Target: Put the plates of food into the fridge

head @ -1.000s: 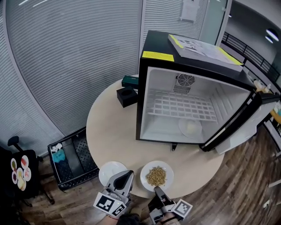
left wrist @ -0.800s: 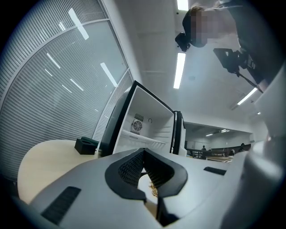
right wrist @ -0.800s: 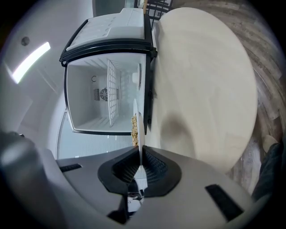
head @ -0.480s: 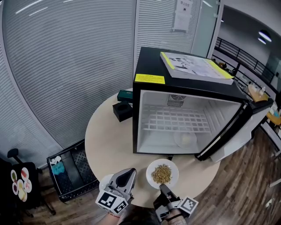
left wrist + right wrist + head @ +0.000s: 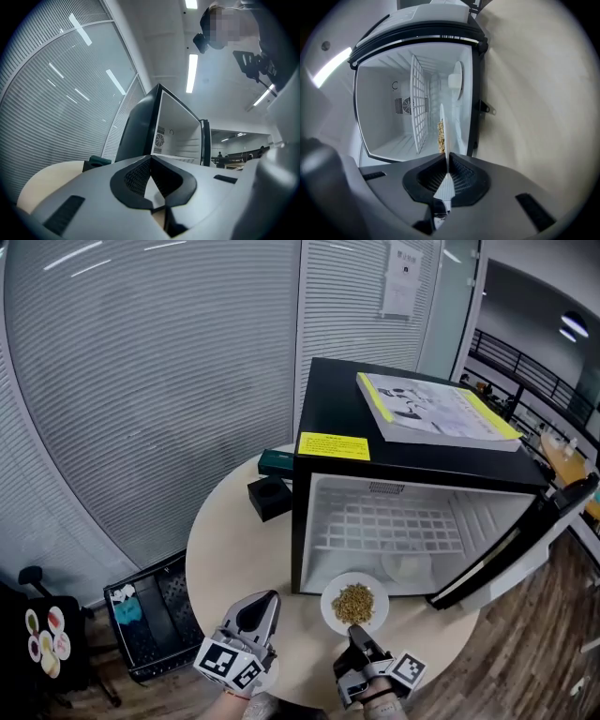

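Right gripper is clamped on the near rim of the grain plate, which is held just before the open fridge. Left gripper appears shut and empty, though its view is poor.

Risk: an edge-only pinch may let the grain plate tip and spill, or clip the plate inside.

A second ago it was near the table edge.

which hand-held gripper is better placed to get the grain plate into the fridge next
Right. The right hand-held gripper is shut on the rim of the grain plate, just before the open fridge, and its view looks straight inside. The left hand-held gripper is shut on nothing, further left.
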